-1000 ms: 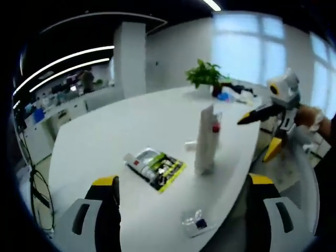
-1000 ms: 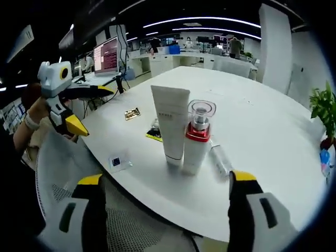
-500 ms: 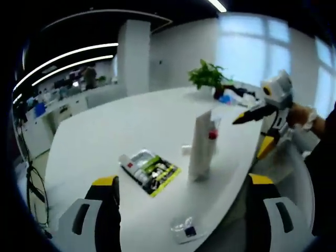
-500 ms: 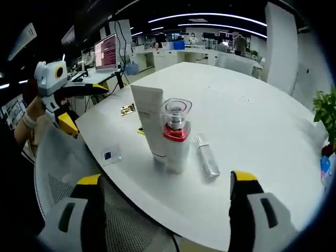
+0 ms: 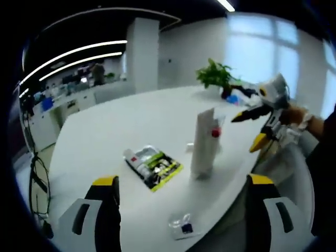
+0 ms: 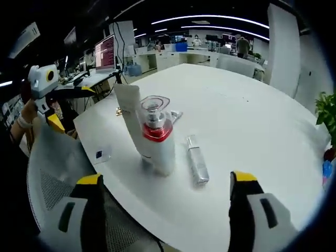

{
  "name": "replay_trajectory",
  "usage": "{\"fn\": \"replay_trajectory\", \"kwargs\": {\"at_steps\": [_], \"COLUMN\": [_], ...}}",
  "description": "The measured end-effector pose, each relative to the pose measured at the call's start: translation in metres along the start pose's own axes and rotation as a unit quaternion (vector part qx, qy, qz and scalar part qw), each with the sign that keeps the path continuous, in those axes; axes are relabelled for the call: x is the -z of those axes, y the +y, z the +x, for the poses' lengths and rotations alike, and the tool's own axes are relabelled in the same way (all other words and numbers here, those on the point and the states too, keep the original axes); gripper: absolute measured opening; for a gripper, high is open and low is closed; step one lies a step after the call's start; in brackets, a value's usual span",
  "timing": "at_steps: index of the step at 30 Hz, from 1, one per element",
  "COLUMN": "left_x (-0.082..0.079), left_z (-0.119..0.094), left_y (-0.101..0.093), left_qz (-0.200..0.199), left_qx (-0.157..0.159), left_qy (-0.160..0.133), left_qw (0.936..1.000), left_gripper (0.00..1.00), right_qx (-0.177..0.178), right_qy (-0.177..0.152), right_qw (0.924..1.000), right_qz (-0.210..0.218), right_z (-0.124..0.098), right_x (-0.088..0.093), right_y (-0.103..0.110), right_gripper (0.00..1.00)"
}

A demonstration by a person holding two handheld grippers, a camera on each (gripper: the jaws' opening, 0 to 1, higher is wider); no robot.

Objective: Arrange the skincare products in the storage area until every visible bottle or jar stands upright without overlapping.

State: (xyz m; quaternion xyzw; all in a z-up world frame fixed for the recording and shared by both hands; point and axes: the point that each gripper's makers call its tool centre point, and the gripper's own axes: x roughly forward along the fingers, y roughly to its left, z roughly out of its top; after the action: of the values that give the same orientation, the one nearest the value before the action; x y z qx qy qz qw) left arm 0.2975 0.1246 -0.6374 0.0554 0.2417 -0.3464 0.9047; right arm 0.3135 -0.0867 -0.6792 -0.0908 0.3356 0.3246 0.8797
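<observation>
In the right gripper view, the right gripper (image 6: 165, 210) stood with its black-and-yellow jaws spread wide and nothing between them, held off the near edge of the large white oval table (image 6: 247, 123). A grey mesh chair back (image 6: 50, 189) lay beside the left jaw.

Nearest on the table stood the white pump bottle with a red collar and clear cap (image 6: 156, 137), upright. The tall white squeeze tube (image 6: 130, 113) stood on its cap just behind it, and the two appeared to touch, though the angle left this uncertain. Just beside the bottle lay the slim silver-white cylindrical bottle (image 6: 196, 166), flat on its side and so the item not yet in the required state. A small clear sachet (image 6: 101, 155) lay near the table edge.

In the left gripper view, the left gripper (image 5: 181, 210) was likewise spread and empty. Beyond the sachet lay the flat green-and-silver packet (image 5: 153, 164), then the tube and bottle, with a green potted plant (image 5: 217, 76) at the far end.

The step in hand was judged to be the approach to the lying bottle. Good practice would have been to bring the right jaws down across its width, near the middle, clear of the pump bottle. It should then be raised, turned upright and set on bare table well apart from the standing pair, because a slim cylinder would topple readily.
</observation>
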Motion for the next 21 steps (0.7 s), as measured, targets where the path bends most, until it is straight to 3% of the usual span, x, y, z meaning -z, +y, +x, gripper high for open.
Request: {"fn": "replay_trajectory", "kwargs": {"at_steps": [5,9,13,21], "left_x": [0.005,0.004,0.004,0.008], "left_z": [-0.001,-0.002,0.000,0.000], "left_y": [0.004,0.007,0.009,0.011], "left_qz": [-0.001,-0.002,-0.006,-0.017], "left_qx": [-0.003,-0.011,-0.011,-0.011], "left_qy": [0.008,0.003,0.003,0.003], "left_qw": [1.0000,0.9999,0.9999,0.9998], "left_gripper": [0.97,0.97,0.97,0.97], "right_qx": [0.019,0.020,0.010,0.005], "right_qy": [0.013,0.042,0.049,0.078], "right_qw": [0.9994,0.9981,0.9978,0.9945], "right_qz": [-0.026,-0.040,-0.045,-0.070], "right_z": [0.007,0.013,0.019,0.035], "right_x": [0.002,0.011,0.011,0.017], "right_y": [-0.013,-0.022,-0.025,-0.036], "right_gripper": [1.00,1.00,0.99,0.82]}}
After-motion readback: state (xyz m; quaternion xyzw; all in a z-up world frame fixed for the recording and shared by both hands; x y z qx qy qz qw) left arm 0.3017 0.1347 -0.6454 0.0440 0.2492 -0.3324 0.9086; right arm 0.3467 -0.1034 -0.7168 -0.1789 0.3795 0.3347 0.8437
